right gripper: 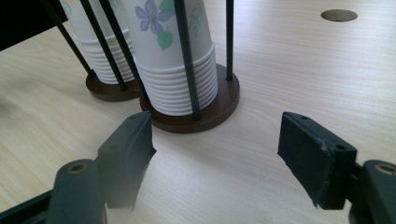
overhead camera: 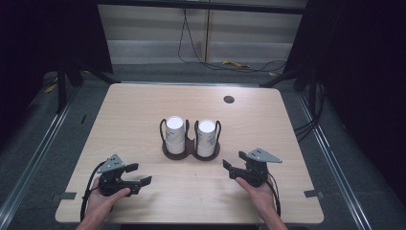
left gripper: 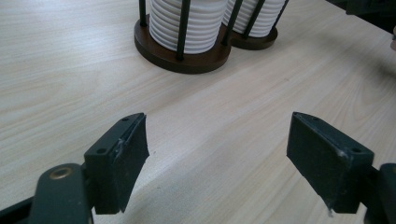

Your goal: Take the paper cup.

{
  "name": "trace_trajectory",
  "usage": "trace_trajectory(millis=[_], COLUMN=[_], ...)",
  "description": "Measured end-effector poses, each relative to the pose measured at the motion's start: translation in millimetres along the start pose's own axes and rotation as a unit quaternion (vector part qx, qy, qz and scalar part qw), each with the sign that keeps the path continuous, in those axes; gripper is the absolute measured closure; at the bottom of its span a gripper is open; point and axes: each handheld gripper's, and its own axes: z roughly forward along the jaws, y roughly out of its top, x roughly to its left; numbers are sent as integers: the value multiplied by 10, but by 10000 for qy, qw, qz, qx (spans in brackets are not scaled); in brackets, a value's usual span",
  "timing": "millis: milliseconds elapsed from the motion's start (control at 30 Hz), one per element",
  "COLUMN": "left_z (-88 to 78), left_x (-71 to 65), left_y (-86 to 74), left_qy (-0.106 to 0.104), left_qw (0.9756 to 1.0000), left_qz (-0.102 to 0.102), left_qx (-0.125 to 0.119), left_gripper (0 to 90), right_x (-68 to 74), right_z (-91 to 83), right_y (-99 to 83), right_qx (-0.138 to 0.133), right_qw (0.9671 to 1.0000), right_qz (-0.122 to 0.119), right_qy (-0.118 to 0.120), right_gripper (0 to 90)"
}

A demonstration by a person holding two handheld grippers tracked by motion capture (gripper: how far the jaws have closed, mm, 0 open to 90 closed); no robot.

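My tabletop point(overhead camera: 143, 110) is pale wood grain with a round dark grommet point(overhead camera: 229, 99) near its far edge. At its middle stands a brown double-ring cup holder point(overhead camera: 191, 152) (two stacks of white paper cups point(overhead camera: 175, 134) inside).

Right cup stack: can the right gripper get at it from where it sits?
Probably yes. The right gripper is open and empty, with bare table between it and the right cup stack. The holder's black rods around the cups may block a side grip, though the top is free.
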Motion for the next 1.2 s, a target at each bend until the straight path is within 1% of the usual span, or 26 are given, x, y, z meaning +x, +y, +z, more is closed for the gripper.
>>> trace_trajectory(millis=[67,133,167,233,267,300,333,367,433,467,500,533,600,633,667,700,800,867,967,1000,1033,1067,1100,1133,1167,1200], left_z=[-5,1,9,11,13,16,19,23,39,37,34,35,33,36,36,45,49,48,50,49,47,47,33,33,21,18], left_x=[5,7,-5,-9,-21,-31,-40,-41,-50,-47,-47,-53,-52,-48,-48,-56,-83,-92,-90,-86,-86,-86,-78,-78,-93,-95], left_y=[2,4,11,18,32,34,33,33,35,38,37,37,39,40,40,48,71,76,77,78,81,81,93,93,99,99], left_qy=[-13,-49,-36,-39,-66,-72,-31,-50,-136,-174,-185,-148,-144,-271,-271,-404,-544,-522,-539,-580,-632,-632,-656,-656,-502,-496], left_qw=[10000,10000,10000,9999,9999,9999,9998,9997,9997,9997,9997,9997,9996,9994,9994,9989,9981,9982,9981,9978,9976,9976,9976,9976,9980,9982], left_qz=[9,1,69,82,117,144,207,226,188,179,171,202,234,184,184,192,226,284,290,310,259,259,215,215,370,312], left_qx=[2,13,49,63,38,21,43,58,56,66,42,11,51,134,134,149,152,124,106,71,60,60,9,9,-55,-97], left_gripper=[200,199,198,182,173,173,173,174,174,194,236,244,252,294,315,323,356,361,372,380,413,408,411,422,424,429], right_x=[7,16,19,21,31,34,44,46,55,62,65,72,83,82,82,81,91,98,116,123,131,131,142,142,144,138], right_z=[0,-3,-3,-5,-21,-27,-33,-29,-15,-2,3,7,5,6,6,13,21,21,17,18,20,20,24,24,20,22], right_y=[1,9,17,25,47,54,60,63,63,65,67,73,94,99,99,103,101,107,128,135,147,147,172,172,204,217], right_qx=[9,-37,-42,-23,-49,-66,-91,-104,-67,-43,-19,-26,-79,-150,-150,-148,-133,-137,-153,-160,-162,-162,-169,-169,-97,-66], right_qw=[10000,10000,10000,10000,9999,9999,9999,9998,9997,9996,9994,9993,9990,9990,9990,9986,9985,9984,9982,9980,9978,9978,9971,9971,9967,9965], right_qz=[-15,-64,-57,-73,-38,-61,-86,-113,-159,-215,-258,-283,-302,-306,-306,-327,-354,-361,-347,-357,-391,-391,-416,-416,-369,-303], right_qy=[48,35,38,62,135,134,105,135,149,204,231,258,306,296,296,379,384,412,470,499,517,517,610,610,719,781], right_gripper=[250,230,217,211,210,207,196,191,192,204,230,271,277,275,275,305,306,310,316,316,318,318,328,328,343,356])
